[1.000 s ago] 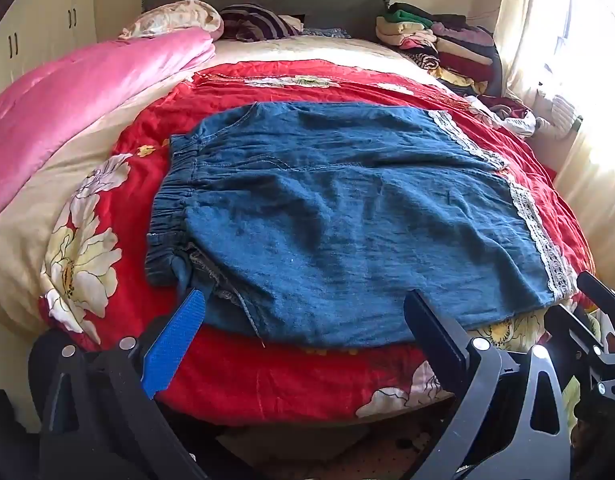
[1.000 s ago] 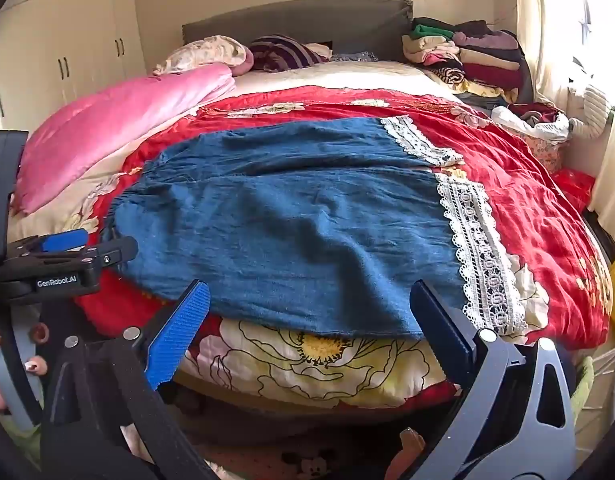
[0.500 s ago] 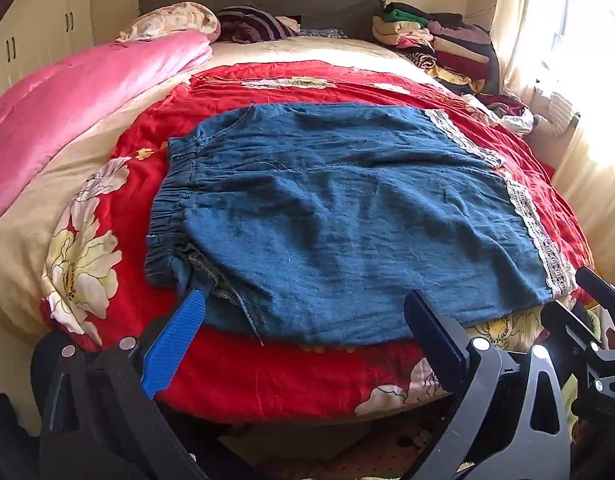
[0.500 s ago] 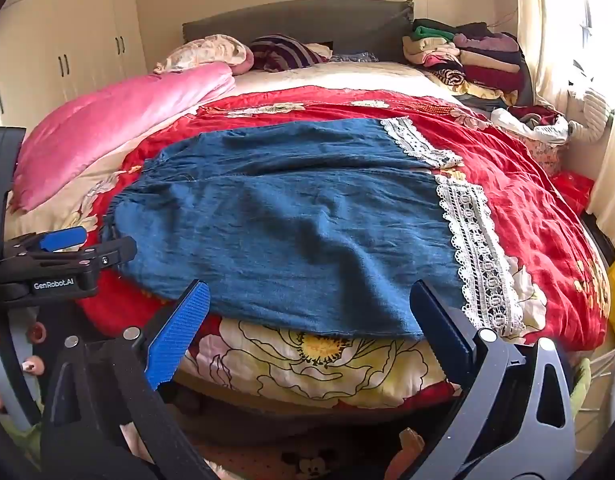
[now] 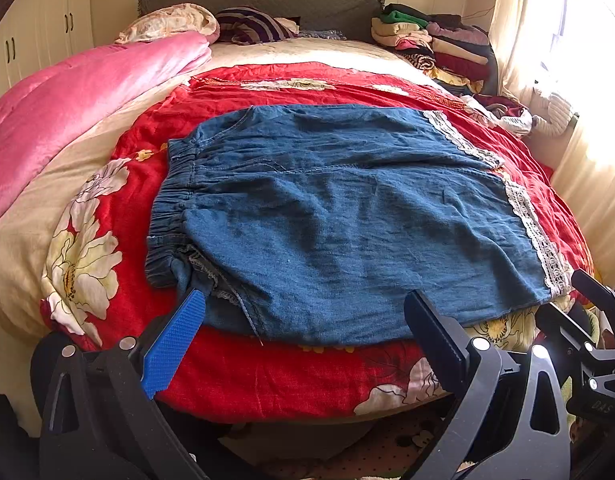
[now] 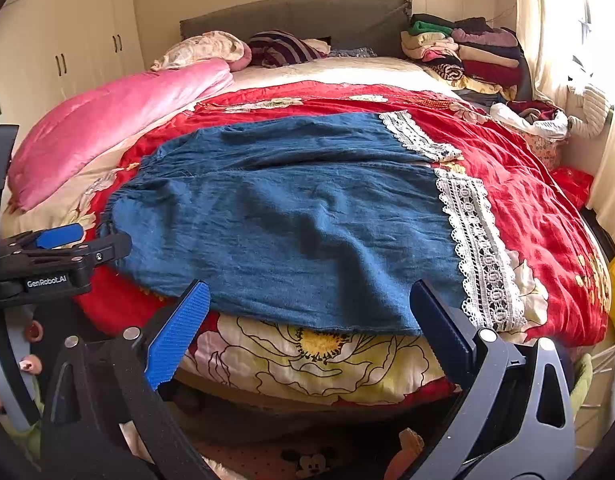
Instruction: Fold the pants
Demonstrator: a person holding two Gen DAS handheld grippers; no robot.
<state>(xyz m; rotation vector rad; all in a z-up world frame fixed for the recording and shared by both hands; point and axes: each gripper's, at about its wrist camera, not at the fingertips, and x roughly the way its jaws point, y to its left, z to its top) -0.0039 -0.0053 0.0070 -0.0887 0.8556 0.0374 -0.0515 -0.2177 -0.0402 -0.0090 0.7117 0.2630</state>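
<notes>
Blue denim pants [image 5: 339, 216] with white lace hems lie spread flat on the red flowered bedspread [image 5: 291, 84], elastic waistband to the left, leg ends to the right. They also show in the right wrist view [image 6: 291, 220]. My left gripper [image 5: 307, 308] is open and empty, at the pants' near edge by the waistband side. My right gripper [image 6: 309, 300] is open and empty, at the near edge by the lace hem [image 6: 479, 248]. The left gripper shows at the left in the right wrist view [image 6: 63, 248].
A pink quilt [image 5: 67, 100] lies along the bed's left side. Pillows [image 5: 211, 24] sit at the headboard. A stack of folded clothes [image 5: 435, 40] stands at the back right. Curtains and a window [image 5: 579, 80] are on the right. White cupboards [image 6: 59, 52] stand at the left.
Both grippers have edged slightly forward toward the pants' near edge. The pants have not moved.
</notes>
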